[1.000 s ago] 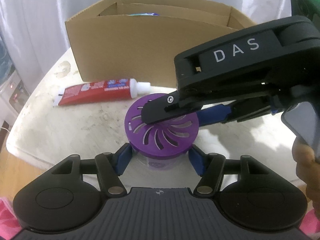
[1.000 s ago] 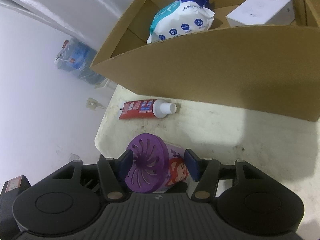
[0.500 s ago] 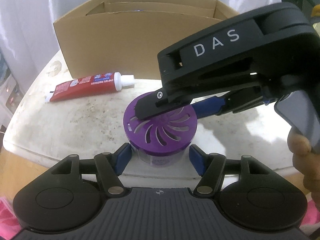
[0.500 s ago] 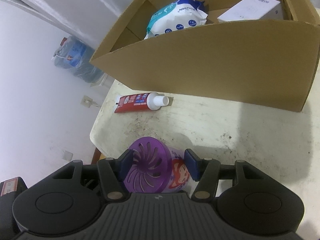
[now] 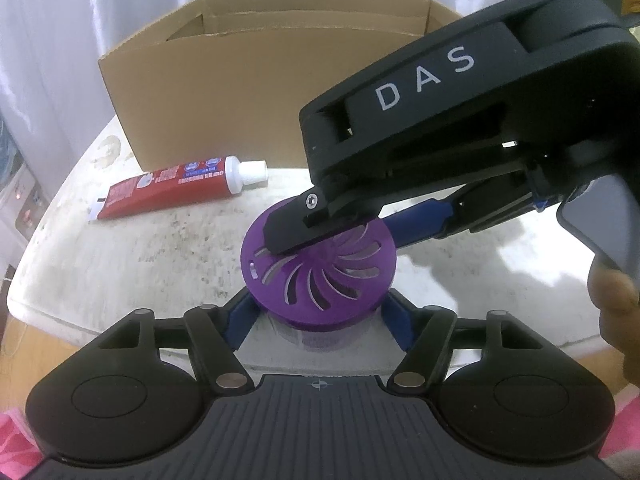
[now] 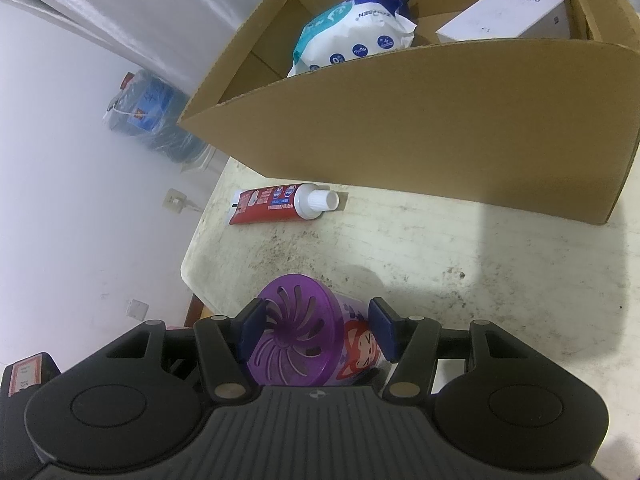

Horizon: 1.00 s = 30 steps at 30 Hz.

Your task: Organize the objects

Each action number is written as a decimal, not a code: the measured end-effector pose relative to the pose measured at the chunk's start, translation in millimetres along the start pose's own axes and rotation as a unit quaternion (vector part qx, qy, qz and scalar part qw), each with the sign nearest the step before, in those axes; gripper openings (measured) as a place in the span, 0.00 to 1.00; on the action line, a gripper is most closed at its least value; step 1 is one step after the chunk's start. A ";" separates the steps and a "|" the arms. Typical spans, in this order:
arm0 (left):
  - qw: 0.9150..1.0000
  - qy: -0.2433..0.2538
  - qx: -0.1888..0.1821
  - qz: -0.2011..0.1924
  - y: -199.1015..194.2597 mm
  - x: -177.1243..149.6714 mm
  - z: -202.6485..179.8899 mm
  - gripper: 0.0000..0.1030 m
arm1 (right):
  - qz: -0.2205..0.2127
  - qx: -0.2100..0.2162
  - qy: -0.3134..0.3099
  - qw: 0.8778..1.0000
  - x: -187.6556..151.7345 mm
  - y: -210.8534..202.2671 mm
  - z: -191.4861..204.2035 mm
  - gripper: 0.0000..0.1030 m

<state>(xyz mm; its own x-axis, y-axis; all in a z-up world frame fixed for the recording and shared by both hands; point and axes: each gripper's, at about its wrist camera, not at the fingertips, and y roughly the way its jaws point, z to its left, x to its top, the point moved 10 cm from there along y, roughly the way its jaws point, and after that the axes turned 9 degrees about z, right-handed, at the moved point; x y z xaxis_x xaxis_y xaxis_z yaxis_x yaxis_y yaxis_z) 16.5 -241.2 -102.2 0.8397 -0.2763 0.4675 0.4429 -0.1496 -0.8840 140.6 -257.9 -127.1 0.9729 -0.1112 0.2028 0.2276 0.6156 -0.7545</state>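
Air freshener jar (image 5: 318,276): round, clear body with a cartoon label, purple plastic lid cut with swirling slots. It sits near the counter's near edge, clamped between the blue pads of the right tool (image 6: 316,330).

Left tool (image 5: 320,316): matte black, blue pads just beside the jar's lid on both sides; its jaws have just been opening, and pad contact cannot be made out.

Toothpaste tube (image 5: 176,188): red, glossy, white ribbed cap, lying flat beside the cardboard box (image 5: 240,92).

Box: corrugated, open-topped, holding a soft wipes pack (image 6: 354,34) and a white carton (image 6: 502,14), both partly hidden by its wall.

Counter (image 5: 120,248): pale, speckled, stained, rounded corner.

Backdrop: white curtain (image 5: 60,20); bagged water bottle (image 6: 148,110), hazy.
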 end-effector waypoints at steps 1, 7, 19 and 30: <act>1.000 0.001 0.001 -0.001 -0.6 0.5 -0.5 0.64 | 0.000 0.000 0.000 1.000 -0.5 0.2 0.1 0.59; 1.000 -0.002 0.000 -0.002 -3.9 2.1 -3.6 0.63 | 0.003 0.003 0.000 1.000 -1.0 0.3 0.1 0.59; 1.000 -0.006 0.002 -0.001 -11.3 6.1 -11.2 0.63 | 0.004 0.004 -0.001 1.000 -3.2 -0.2 -0.3 0.60; 1.000 -0.011 0.001 -0.003 -17.9 12.5 -11.7 0.63 | 0.001 0.006 -0.003 1.000 -3.0 -4.5 4.9 0.60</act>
<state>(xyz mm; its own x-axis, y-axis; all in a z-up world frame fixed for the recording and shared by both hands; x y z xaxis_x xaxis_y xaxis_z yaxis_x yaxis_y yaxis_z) 15.4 -253.1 -80.5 0.8438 -0.2554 0.4720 0.4477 -0.1500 -0.8815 136.5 -256.5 -121.3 0.9730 -0.1051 0.2054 0.2253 0.6244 -0.7479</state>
